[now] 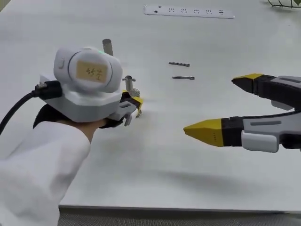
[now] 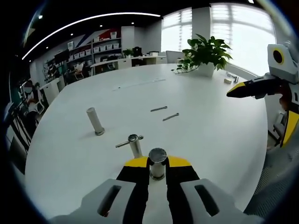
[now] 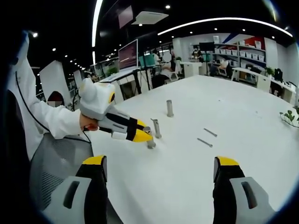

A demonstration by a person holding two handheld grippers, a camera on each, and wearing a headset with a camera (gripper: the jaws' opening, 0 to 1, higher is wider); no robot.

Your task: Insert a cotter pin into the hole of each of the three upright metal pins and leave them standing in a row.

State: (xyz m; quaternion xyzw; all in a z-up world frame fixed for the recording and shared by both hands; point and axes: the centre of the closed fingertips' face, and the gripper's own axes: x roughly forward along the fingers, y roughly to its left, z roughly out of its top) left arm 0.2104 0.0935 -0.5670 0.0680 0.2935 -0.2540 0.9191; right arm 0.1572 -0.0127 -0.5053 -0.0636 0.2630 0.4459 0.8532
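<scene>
1. Looking down in the head view, I have my left claw (image 1: 133, 107) low on the white workbench (image 1: 155, 174), though from here I cannot tell what its tips hold. Just past it the middle metal pin (image 1: 129, 84) stands with a cotter pin crossing its top. The far metal pin (image 1: 107, 47) stands bare behind it. Two loose cotter pins (image 1: 179, 64) lie well off to the right. My right claw (image 1: 221, 106) hangs over the bench, spread and empty. A power strip (image 1: 188, 11) lies at the far edge, its markings too small to read. A tan sticker (image 1: 89, 71) on my left claw carries a handwritten scrawl I cannot make out.

2. In the left gripper view, my left claw (image 2: 157, 172) is pressed together on the near metal pin (image 2: 157, 161), which stands upright between the yellow tips. Just beyond, the middle metal pin (image 2: 135, 147) has its inserted cotter pin (image 2: 124, 143) sticking out sideways. The far metal pin (image 2: 95, 121) stands apart with nothing through it. The loose cotter pins (image 2: 159, 108) lie side by side further out.

3. In the right gripper view, my right claw (image 3: 161, 168) has its jaws wide apart with nothing between them. Across the bench, my left claw (image 3: 140, 136) pinches the near metal pin (image 3: 150, 143), and the three pins stand roughly in a line. I judge one pin of three finished. Two are left, matching the two loose cotter pins, and the row is already formed.
</scene>
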